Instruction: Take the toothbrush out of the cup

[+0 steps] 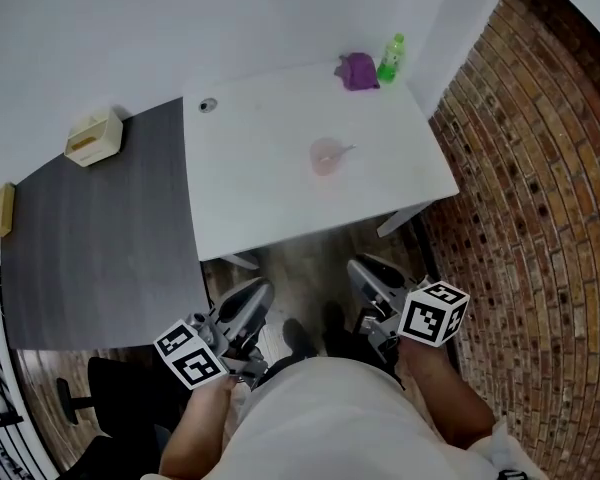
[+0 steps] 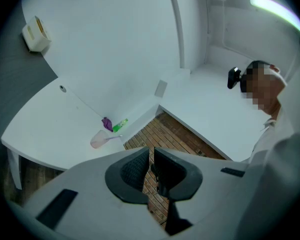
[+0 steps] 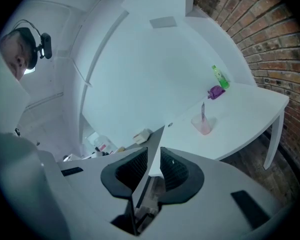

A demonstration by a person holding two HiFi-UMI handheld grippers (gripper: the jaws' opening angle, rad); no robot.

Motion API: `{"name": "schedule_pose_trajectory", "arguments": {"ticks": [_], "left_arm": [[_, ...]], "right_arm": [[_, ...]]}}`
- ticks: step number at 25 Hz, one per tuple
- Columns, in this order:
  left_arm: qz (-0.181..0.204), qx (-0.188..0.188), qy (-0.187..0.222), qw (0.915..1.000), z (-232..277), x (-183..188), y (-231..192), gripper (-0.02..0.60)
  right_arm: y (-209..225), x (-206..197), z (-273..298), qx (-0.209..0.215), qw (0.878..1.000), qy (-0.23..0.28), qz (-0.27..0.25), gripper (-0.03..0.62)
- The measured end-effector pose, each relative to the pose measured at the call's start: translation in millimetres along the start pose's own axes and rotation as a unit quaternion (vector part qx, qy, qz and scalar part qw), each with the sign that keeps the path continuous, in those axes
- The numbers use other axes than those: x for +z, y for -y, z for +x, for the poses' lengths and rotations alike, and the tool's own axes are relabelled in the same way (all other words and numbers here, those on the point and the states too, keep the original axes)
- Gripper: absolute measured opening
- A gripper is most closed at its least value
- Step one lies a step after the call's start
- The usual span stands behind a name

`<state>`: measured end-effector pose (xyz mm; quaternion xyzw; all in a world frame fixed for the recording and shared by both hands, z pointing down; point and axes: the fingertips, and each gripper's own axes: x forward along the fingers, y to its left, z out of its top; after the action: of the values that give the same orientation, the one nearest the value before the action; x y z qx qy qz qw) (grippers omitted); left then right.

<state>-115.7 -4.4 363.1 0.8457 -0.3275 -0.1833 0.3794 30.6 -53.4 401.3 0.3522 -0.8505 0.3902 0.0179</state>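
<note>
A translucent pink cup (image 1: 325, 156) stands near the middle of the white table (image 1: 250, 188), with a toothbrush (image 1: 343, 150) leaning out of it to the right. In the left gripper view the cup (image 2: 98, 140) and toothbrush (image 2: 112, 137) are small and far off. In the right gripper view the toothbrush (image 3: 203, 109) stands upright in the cup (image 3: 202, 124). My left gripper (image 1: 258, 291) and right gripper (image 1: 359, 266) are held low by my body, short of the table's near edge. Both are shut with nothing between the jaws.
A green bottle (image 1: 390, 58) and a purple object (image 1: 357, 70) sit at the white table's far right corner. A dark grey table (image 1: 100, 238) adjoins on the left, with a tissue box (image 1: 93, 136) on it. A brick wall (image 1: 540, 188) runs along the right.
</note>
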Motion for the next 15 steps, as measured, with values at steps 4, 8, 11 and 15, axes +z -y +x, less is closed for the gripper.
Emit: {"name": "schedule_pose_trajectory", "arguments": {"ticks": [4,8,11,15], "left_arm": [[-0.002,0.005,-0.007,1.0,13,-4,-3,0.011],[0.0,0.011,-0.011,0.9999,27,-6,-7,0.011],[0.004,0.018,-0.014,0.9997,36,-6,-12,0.011],[0.013,0.026,-0.018,0.9994,48,-3,-21,0.011]], "right_arm": [[13,6,-2,-0.007,1.0,-0.002,0.004,0.081],[28,15,-3,-0.02,1.0,0.001,0.004,0.081],[40,25,0,-0.031,0.999,0.006,0.0,0.081],[55,40,7,-0.044,0.999,0.013,-0.005,0.081]]}}
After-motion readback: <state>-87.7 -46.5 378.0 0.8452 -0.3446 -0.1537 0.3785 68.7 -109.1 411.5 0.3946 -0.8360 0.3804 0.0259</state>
